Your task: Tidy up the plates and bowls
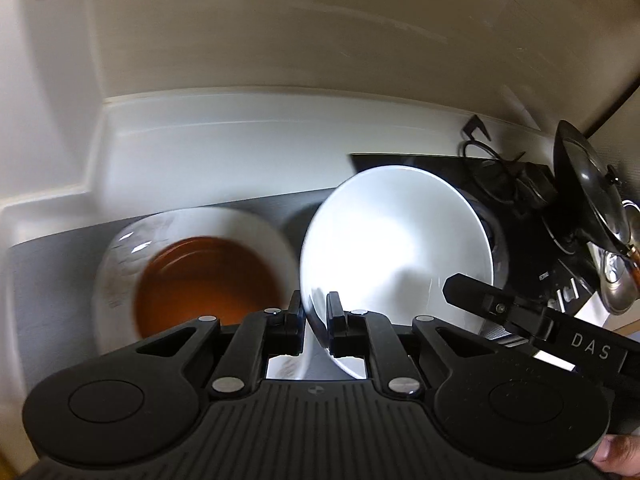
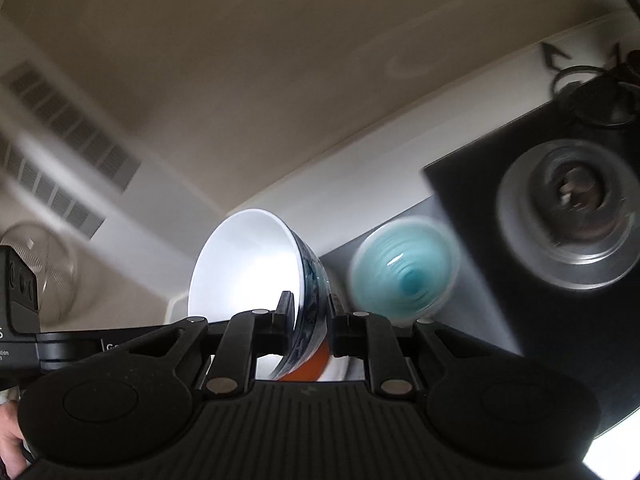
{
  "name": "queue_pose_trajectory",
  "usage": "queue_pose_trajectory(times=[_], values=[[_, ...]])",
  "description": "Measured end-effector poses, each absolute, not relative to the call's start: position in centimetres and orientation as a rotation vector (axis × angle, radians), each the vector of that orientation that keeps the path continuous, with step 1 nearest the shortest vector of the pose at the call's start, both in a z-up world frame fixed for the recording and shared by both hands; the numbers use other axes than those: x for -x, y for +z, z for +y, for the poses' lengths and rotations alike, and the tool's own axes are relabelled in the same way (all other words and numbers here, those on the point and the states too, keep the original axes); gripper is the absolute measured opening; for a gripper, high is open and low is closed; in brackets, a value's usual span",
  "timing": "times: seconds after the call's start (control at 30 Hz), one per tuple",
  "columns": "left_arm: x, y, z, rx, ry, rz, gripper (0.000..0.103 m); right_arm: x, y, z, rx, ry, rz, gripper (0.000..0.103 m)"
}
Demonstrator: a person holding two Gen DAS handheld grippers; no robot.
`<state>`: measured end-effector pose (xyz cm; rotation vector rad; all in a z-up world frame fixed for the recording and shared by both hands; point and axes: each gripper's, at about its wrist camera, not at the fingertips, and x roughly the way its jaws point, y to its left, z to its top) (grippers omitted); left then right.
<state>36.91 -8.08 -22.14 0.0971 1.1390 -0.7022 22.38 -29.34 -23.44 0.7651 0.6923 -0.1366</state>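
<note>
In the left wrist view my left gripper (image 1: 315, 312) is shut on the rim of a white bowl (image 1: 396, 248), held tilted above the grey counter mat (image 1: 48, 280). To its left an orange-brown bowl (image 1: 208, 280) sits inside a white plate (image 1: 120, 256). In the right wrist view my right gripper (image 2: 310, 312) is shut on the rim of a bowl, white inside and dark blue outside (image 2: 248, 264), held tilted. A teal bowl (image 2: 404, 268) stands on the mat just right of it. The right gripper's body (image 1: 560, 328) shows at the right of the left view.
A black gas stove (image 2: 500, 240) with a burner (image 2: 576, 212) lies to the right. A lidded pan (image 1: 588, 184) and a kettle (image 1: 620, 276) stand on the stove. A clear glass bowl (image 2: 44, 272) is at far left. A white wall ledge (image 1: 240, 140) runs behind.
</note>
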Motion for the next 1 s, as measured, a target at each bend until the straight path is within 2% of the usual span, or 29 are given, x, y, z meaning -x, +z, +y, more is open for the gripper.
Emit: queue_pose_trajectory(times=[0.4,0.7,1.0], values=[[-40.2,-27.1,-15.8,-0.218,-0.643,1.251,0.012,-24.9,-28.9,-33.6,-0.775,-0.205,0.746,0.017],[-41.9,-30.3,-17.1,-0.231,-0.599,1.336,0.013,-26.5,-31.5,-33.8,-0.737,-0.210,0.804,0.017],[-41.8,-31.2,-17.9,-0.272,-0.585,1.316,0.012,-28.0,-32.9,-33.3,-0.643,-0.217,0.848,0.015]])
